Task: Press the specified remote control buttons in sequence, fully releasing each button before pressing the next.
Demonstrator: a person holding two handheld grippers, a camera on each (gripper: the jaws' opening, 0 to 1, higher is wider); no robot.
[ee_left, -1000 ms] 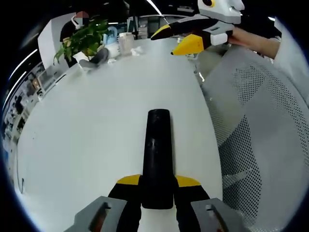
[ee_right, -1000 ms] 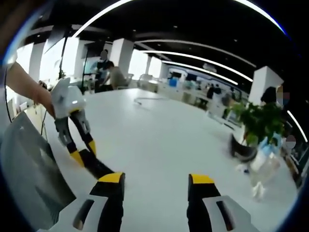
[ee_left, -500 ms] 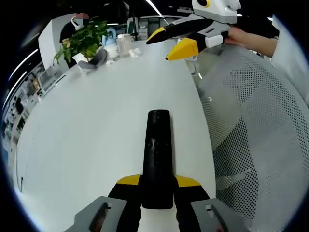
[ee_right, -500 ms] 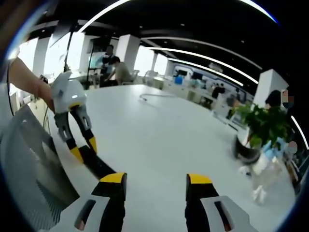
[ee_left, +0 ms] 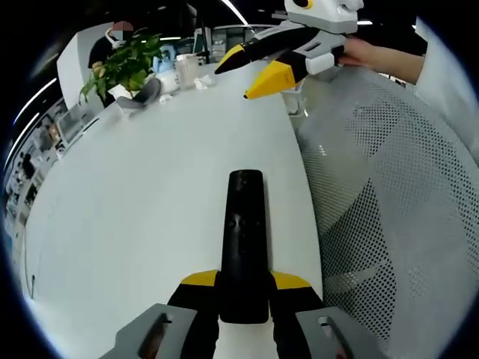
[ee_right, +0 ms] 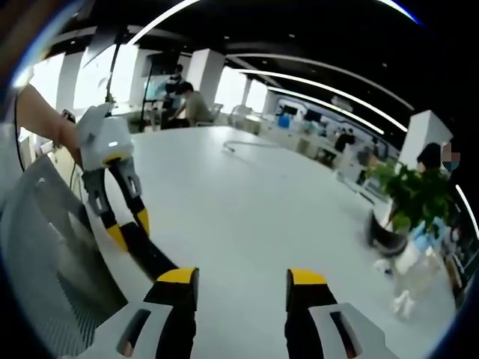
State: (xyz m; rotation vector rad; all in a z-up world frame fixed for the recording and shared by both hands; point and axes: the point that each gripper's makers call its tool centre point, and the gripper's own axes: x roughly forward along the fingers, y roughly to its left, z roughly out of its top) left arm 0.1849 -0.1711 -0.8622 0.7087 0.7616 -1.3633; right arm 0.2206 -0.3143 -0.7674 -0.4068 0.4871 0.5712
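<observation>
A long black remote (ee_left: 243,232) points away over the white table (ee_left: 135,194), and my left gripper (ee_left: 243,280) is shut on its near end with yellow-tipped jaws. My right gripper (ee_left: 251,69) comes in from the upper right, held by a hand, jaws apart, well beyond the remote's far tip. In the right gripper view my right gripper (ee_right: 241,278) is open with nothing between its fingers. The left gripper (ee_right: 129,229) is at its left, holding the remote (ee_right: 153,256) just beside the right gripper's left jaw.
A white mesh chair (ee_left: 389,209) stands against the table's right edge, also the chair (ee_right: 45,254). A potted plant (ee_left: 123,63) with cups and small items sits at the far end, plant (ee_right: 412,202). A cable (ee_right: 243,146) lies farther off. People sit in the background.
The right gripper has drifted left and nearer across the top of the left gripper view, out over the table edge. The remote stays shut in the left gripper.
</observation>
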